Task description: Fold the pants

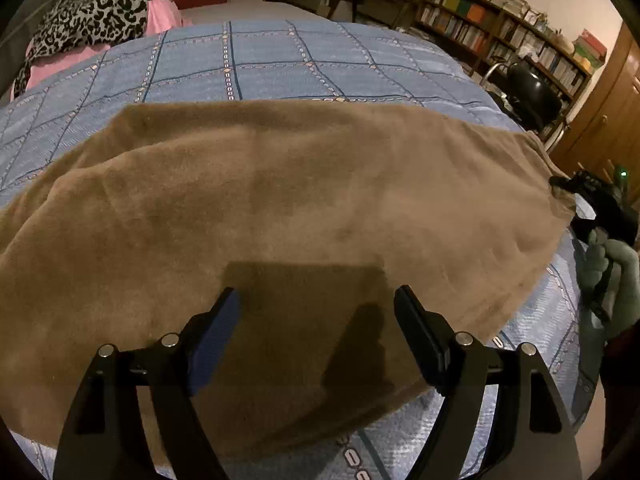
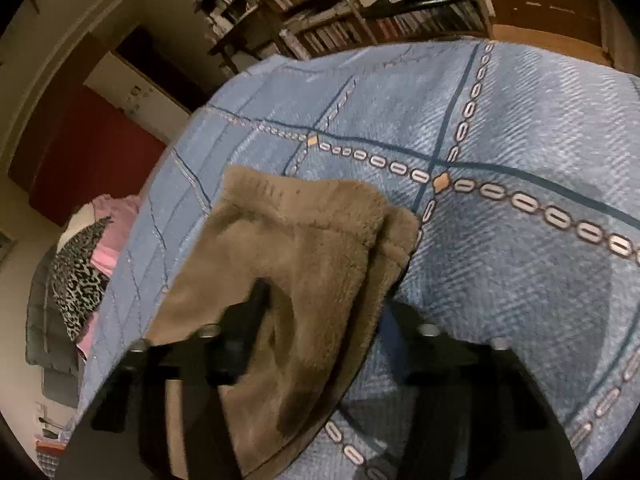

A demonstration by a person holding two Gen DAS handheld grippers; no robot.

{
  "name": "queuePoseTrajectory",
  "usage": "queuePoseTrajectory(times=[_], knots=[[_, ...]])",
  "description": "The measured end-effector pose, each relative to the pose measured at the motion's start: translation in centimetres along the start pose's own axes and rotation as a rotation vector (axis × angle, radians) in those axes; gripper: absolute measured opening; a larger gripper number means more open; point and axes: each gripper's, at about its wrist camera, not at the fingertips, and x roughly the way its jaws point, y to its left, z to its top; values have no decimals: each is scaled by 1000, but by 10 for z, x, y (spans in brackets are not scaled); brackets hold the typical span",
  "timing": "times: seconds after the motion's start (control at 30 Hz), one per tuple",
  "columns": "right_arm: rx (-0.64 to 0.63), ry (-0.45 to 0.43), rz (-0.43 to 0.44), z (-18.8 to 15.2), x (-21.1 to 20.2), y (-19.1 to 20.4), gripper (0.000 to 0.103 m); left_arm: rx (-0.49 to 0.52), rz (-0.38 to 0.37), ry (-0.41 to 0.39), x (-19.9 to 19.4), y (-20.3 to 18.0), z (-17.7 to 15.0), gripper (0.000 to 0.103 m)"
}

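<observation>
The brown fleece pants [image 1: 280, 200] lie spread flat across the blue bedspread [image 1: 256, 60]. My left gripper [image 1: 316, 300] is open and hovers just above the pants' near edge, with nothing between its jaws. My right gripper [image 2: 324, 300] is at the pants' end [image 2: 304, 240]. Its left finger [image 2: 248, 320] lies on top of the fleece and its right finger is mostly hidden beside the cloth's edge. I cannot tell whether it grips the cloth. The right gripper also shows at the far right of the left wrist view [image 1: 592, 196], at the pants' corner.
A leopard-print and pink pile [image 1: 96, 24] lies at the bed's far left. A bookshelf [image 1: 504, 28] and a black chair [image 1: 532, 92] stand beyond the bed's right side. The bedspread [image 2: 520, 160] stretches to the right of the pants.
</observation>
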Motion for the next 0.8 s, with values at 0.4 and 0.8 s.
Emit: queuePoseTrajectory(times=[0.4, 0.8], knots=[[-232, -103, 10, -5, -47, 69, 16, -24, -17, 2, -2, 10, 5, 79], [-595, -187, 196, -78, -101, 208, 16, -86, -15, -54, -28, 36, 7, 79]])
